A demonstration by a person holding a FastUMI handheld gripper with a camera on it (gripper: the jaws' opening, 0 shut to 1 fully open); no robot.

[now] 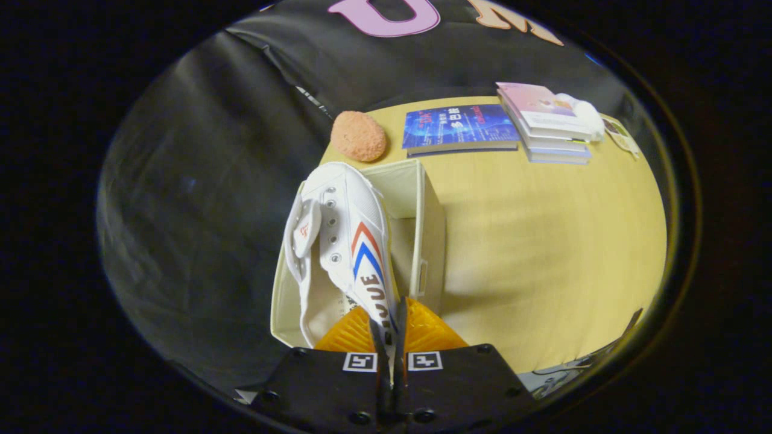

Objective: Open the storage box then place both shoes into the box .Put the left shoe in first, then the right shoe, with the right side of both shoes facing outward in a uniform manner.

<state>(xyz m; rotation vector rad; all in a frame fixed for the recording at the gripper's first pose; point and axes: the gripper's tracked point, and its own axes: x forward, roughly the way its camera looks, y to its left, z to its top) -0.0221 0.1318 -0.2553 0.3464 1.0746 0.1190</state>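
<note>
My gripper [389, 328] is shut on the heel-side wall of a white canvas shoe [347, 241] with red and blue chevrons. The shoe hangs toe-away from my fingers, over the open top of a cream fabric storage box [429, 232]. Its chevron side faces right, toward the box's right wall, and its tongue flops out to the left. The box stands at the left edge of the yellow table [543, 253], its inside partly hidden by the shoe. I cannot tell whether another shoe lies in it.
Beyond the box lie an orange round sponge-like pad [358, 136] and a blue book [461, 128]. A stack of books [546, 123] with a white object [586, 114] beside it sits at the far right. The table drops off left of the box.
</note>
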